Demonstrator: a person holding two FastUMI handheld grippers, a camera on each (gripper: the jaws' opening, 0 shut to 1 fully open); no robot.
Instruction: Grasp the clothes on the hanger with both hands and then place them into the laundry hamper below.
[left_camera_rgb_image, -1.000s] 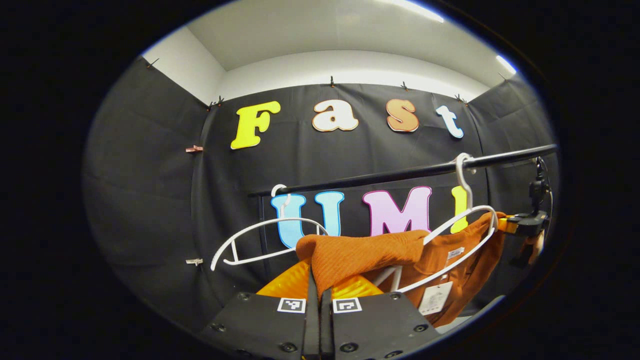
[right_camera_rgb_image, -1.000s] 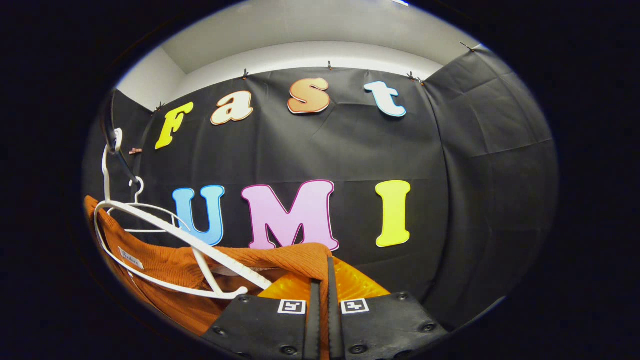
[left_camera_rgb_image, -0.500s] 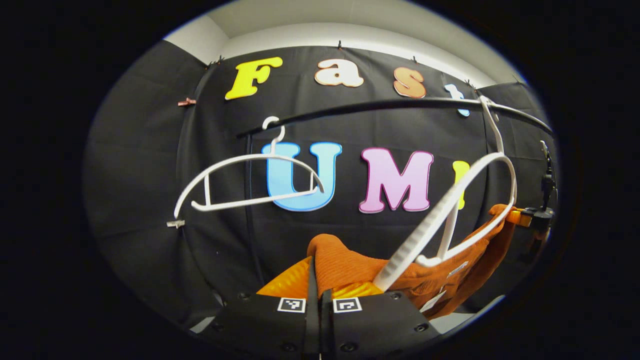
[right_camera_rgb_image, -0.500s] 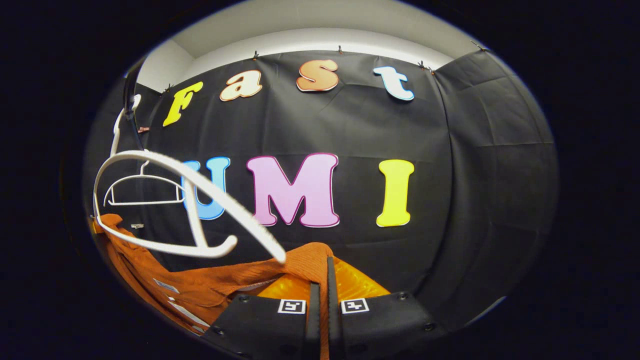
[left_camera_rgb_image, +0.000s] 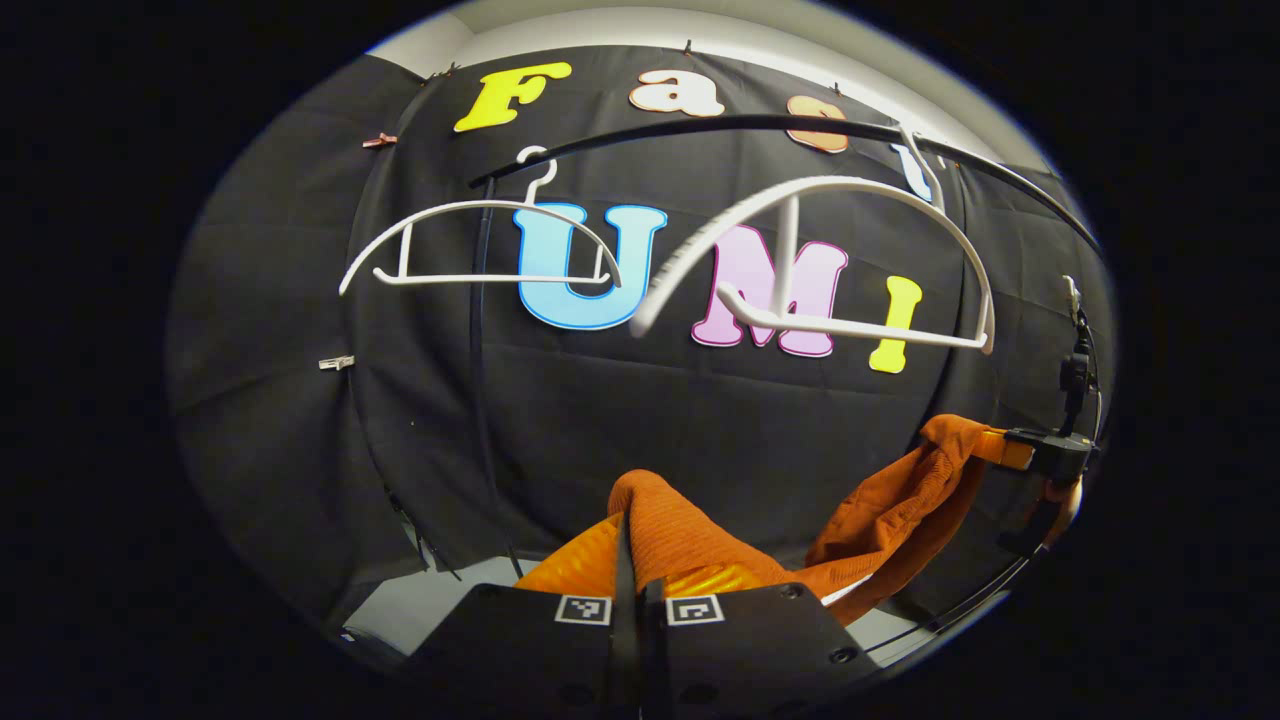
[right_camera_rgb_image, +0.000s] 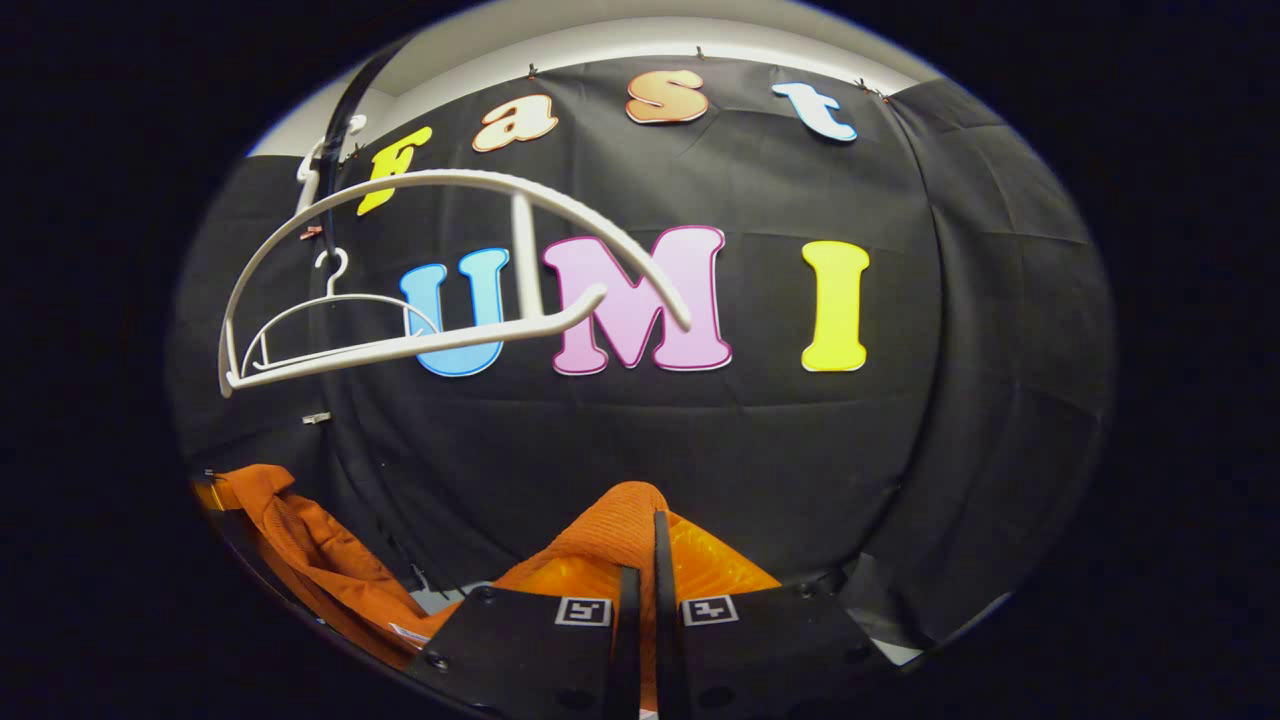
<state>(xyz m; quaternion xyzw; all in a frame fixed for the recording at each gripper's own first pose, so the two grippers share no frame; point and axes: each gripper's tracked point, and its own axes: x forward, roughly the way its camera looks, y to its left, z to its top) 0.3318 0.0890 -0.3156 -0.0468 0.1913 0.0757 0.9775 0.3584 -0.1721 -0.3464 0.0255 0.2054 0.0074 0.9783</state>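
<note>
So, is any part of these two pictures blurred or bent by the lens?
Left gripper view: the near white hanger is smeared at its left tip, the far hanger is sharp, and the black rail bows into an arc. Right gripper view: the near hanger is soft at its right end, while the orange garment in the right gripper stays crisp.

A black rail (left_camera_rgb_image: 700, 125) ran across the top, before the black cloth wall (left_camera_rgb_image: 600, 400). A second, bare white hanger (left_camera_rgb_image: 480, 245) hung from it farther along. Small clips (left_camera_rgb_image: 336, 362) pinned the cloth. Above was a pale ceiling (right_camera_rgb_image: 600, 30).
</note>
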